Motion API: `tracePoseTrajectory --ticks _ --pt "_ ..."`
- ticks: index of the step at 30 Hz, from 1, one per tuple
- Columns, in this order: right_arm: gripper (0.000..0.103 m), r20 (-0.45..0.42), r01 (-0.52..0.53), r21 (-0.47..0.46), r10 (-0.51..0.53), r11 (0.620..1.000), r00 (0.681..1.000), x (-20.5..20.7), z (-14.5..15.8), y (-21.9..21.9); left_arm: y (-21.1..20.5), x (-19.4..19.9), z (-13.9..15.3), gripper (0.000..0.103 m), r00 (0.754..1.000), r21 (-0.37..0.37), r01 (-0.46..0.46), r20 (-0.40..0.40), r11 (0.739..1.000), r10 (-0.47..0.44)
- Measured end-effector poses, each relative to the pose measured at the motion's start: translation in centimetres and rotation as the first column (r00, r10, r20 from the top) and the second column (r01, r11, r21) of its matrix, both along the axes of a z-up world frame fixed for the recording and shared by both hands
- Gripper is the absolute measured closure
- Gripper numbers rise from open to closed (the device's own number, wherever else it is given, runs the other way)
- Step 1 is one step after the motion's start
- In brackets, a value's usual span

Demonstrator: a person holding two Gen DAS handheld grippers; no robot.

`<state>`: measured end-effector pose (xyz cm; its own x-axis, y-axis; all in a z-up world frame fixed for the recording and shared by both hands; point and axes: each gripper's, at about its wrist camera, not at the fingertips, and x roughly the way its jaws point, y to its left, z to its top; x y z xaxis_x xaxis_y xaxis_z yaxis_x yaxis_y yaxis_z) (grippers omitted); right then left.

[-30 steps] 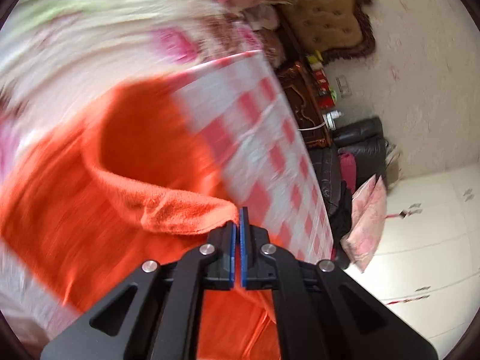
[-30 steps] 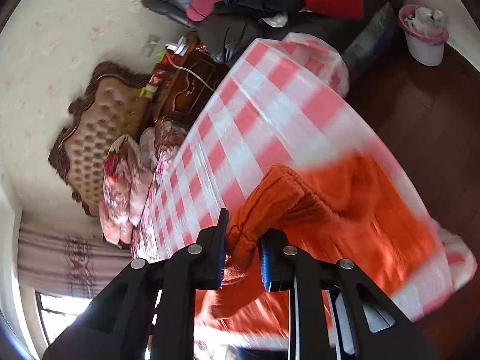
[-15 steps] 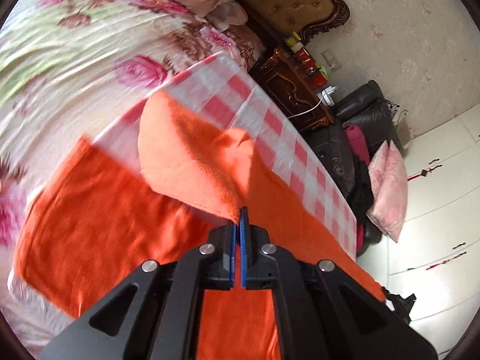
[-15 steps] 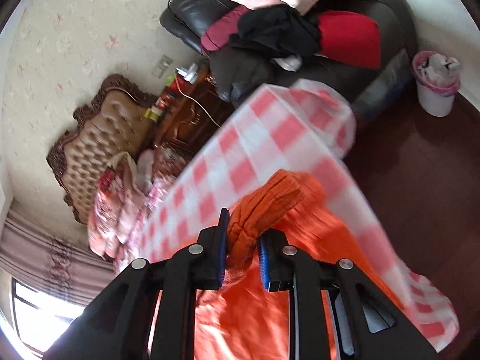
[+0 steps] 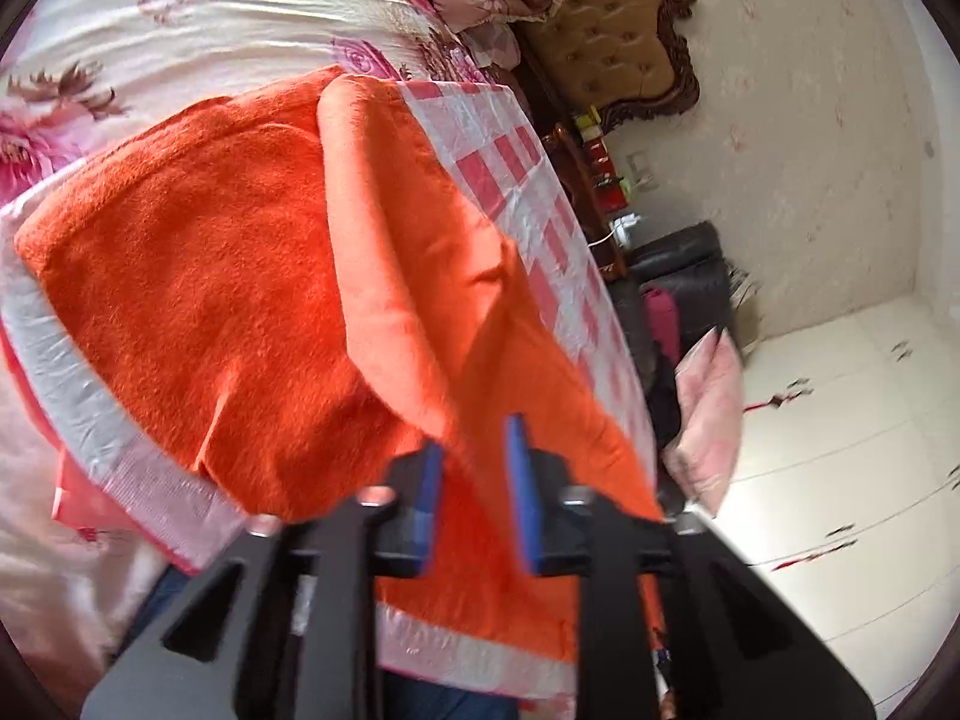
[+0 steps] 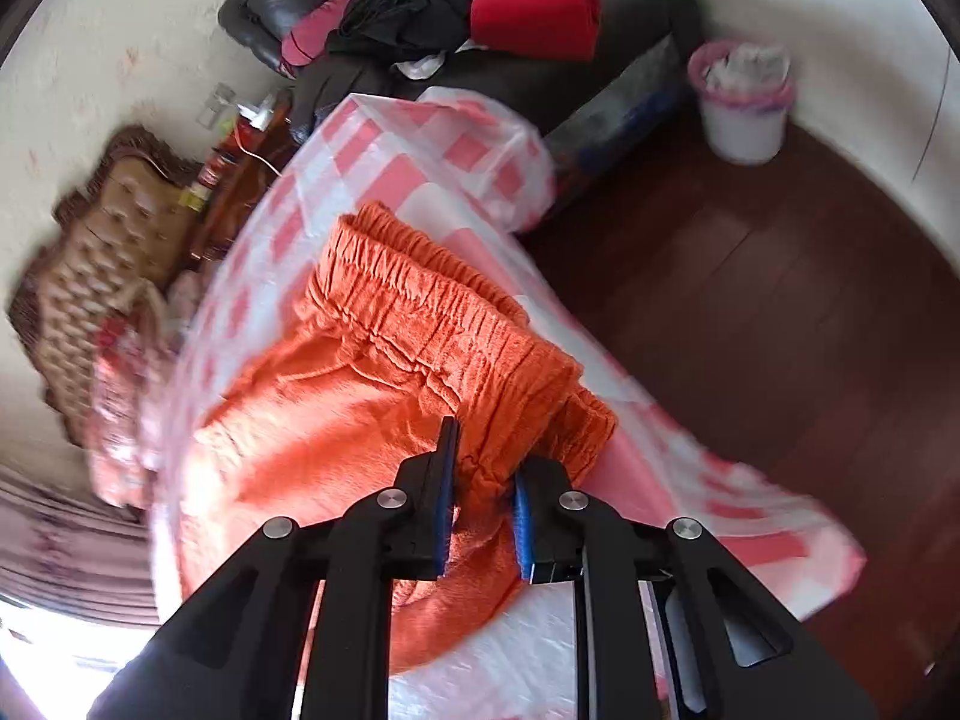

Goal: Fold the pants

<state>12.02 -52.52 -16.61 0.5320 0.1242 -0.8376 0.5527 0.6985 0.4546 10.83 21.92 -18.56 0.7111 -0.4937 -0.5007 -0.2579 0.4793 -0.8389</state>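
The orange fleece pants [image 5: 210, 276] lie on a red-and-white checked sheet [image 5: 516, 180] spread over the bed. A folded-over layer [image 5: 390, 210] runs from the far edge down to my left gripper [image 5: 474, 444]. Its jaws are opening, and the corner of that layer hangs loosely between the blue pads [image 5: 429, 480] without being pinched. In the right wrist view the gathered elastic waistband [image 6: 432, 312] arches up from the sheet [image 6: 420, 180]. My right gripper [image 6: 485, 462] is shut on the waistband's near end, with bunched cloth squeezed between its pads.
A floral bedspread [image 5: 180, 0] and tufted headboard [image 5: 612, 30] lie beyond the sheet. A black sofa [image 6: 540, 78] piled with clothes stands past the bed's corner, with a pink-lined waste bin [image 6: 744, 102] on the dark wooden floor [image 6: 780, 300]. A pink pillow [image 5: 708, 408] leans by the sofa.
Both grippers have come down toward the bed, laying the lifted pants over themselves. The left jaws, shut on the cloth before, now stand apart. The right keeps its hold on the waistband.
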Motion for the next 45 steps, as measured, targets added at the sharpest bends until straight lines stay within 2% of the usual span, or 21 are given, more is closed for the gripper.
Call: tracePoseTrajectory --ticks 4,6,7,8,9,10,12,14,15,17,18,20,25,28,29,33,35,37,40,42,45 --pt "0.087 -0.063 -0.035 -0.145 0.026 0.989 0.998 0.0 0.6 1.7 0.9 1.2 -1.6 0.069 0.999 -0.084 -0.032 -0.020 0.996 0.030" --pt "0.087 -0.093 -0.056 -0.195 0.038 0.979 0.995 0.2 0.3 2.2 2.0 1.8 -1.8 0.073 0.998 -0.104 -0.068 -0.019 0.992 0.067" --pt "0.087 -0.104 -0.059 -0.206 0.038 0.977 0.994 0.5 0.2 2.2 2.8 1.9 -1.3 0.093 0.995 -0.087 -0.102 -0.019 0.991 0.101" --pt "0.087 -0.111 -0.063 -0.216 0.039 0.974 0.993 0.6 0.3 2.4 3.3 1.8 -0.4 0.100 0.992 -0.048 -0.127 -0.011 0.991 0.126" --pt "0.087 -0.118 -0.069 -0.226 0.043 0.972 0.992 0.8 0.4 2.5 3.4 1.4 1.8 0.100 0.989 0.041 -0.145 0.031 0.989 0.144" --pt "0.087 -0.125 -0.072 -0.234 0.043 0.970 0.991 0.8 0.4 2.7 2.6 0.8 4.5 0.100 0.988 0.181 -0.143 0.080 0.973 0.130" --pt "0.087 -0.135 -0.076 -0.245 0.044 0.967 0.990 0.9 0.4 2.8 0.3 -0.5 7.9 0.100 0.990 0.413 -0.125 0.117 0.902 0.084" --pt "0.087 -0.142 -0.074 -0.252 0.039 0.965 0.989 1.0 0.2 2.8 -1.5 -1.6 8.4 0.100 0.993 0.530 -0.099 0.107 0.842 0.049" --pt "0.087 -0.144 -0.074 -0.254 0.038 0.964 0.989 1.0 0.3 2.9 -1.7 -1.9 7.6 0.100 0.996 0.538 -0.080 0.079 0.839 0.044" --pt "0.087 -0.152 -0.078 -0.268 0.037 0.960 0.988 1.1 0.5 3.2 -0.5 -2.2 4.7 0.076 0.996 0.462 -0.070 -0.009 0.884 0.084" --pt "0.087 -0.157 -0.083 -0.275 0.041 0.958 0.987 1.1 0.6 3.3 0.7 -2.8 2.7 0.076 0.992 0.377 -0.092 -0.045 0.921 0.118" --pt "0.087 -0.156 -0.090 -0.271 0.049 0.958 0.986 1.1 0.8 3.2 2.1 -3.8 1.0 0.076 0.988 0.278 -0.119 -0.060 0.953 0.141" --pt "0.087 -0.154 -0.087 -0.248 0.049 0.965 0.987 0.8 0.9 3.0 4.5 -4.6 0.2 0.074 0.984 0.164 -0.168 -0.028 0.972 0.175" --pt "0.087 -0.157 -0.093 -0.260 0.053 0.961 0.986 0.9 0.9 3.0 5.5 -4.4 -0.2 0.074 0.979 0.118 -0.192 -0.043 0.974 0.198" --pt "0.087 -0.157 -0.093 -0.260 0.053 0.961 0.986 0.9 1.0 3.0 6.1 -4.5 -0.7 0.074 0.975 0.074 -0.209 -0.055 0.975 0.213" --pt "0.087 -0.157 -0.096 -0.254 0.057 0.962 0.986 0.8 0.9 3.0 7.1 -5.0 -1.6 0.075 0.964 -0.033 -0.260 -0.071 0.965 0.257" --pt "0.087 -0.159 -0.097 -0.258 0.057 0.961 0.986 0.8 0.9 3.0 7.6 -5.0 -2.0 0.079 0.959 -0.074 -0.277 -0.084 0.958 0.271" --pt "0.086 -0.160 -0.099 -0.264 0.057 0.959 0.985 0.9 0.9 3.2 8.0 -4.5 -2.2 0.088 0.954 -0.080 -0.289 -0.110 0.954 0.279" --pt "0.086 -0.166 -0.112 -0.286 0.066 0.952 0.984 1.0 1.1 3.7 8.4 -3.1 -1.8 0.101 0.955 -0.009 -0.268 -0.137 0.963 0.264" --pt "0.087 -0.144 -0.112 -0.272 0.074 0.956 0.987 0.9 2.0 3.6 8.9 -2.7 -0.4 0.101 0.958 0.025 -0.267 -0.103 0.963 0.268" --pt "0.087 -0.070 -0.104 -0.197 0.092 0.975 0.993 0.1 4.3 3.3 9.4 -3.7 4.1 0.101 0.963 0.137 -0.263 -0.022 0.955 0.268"
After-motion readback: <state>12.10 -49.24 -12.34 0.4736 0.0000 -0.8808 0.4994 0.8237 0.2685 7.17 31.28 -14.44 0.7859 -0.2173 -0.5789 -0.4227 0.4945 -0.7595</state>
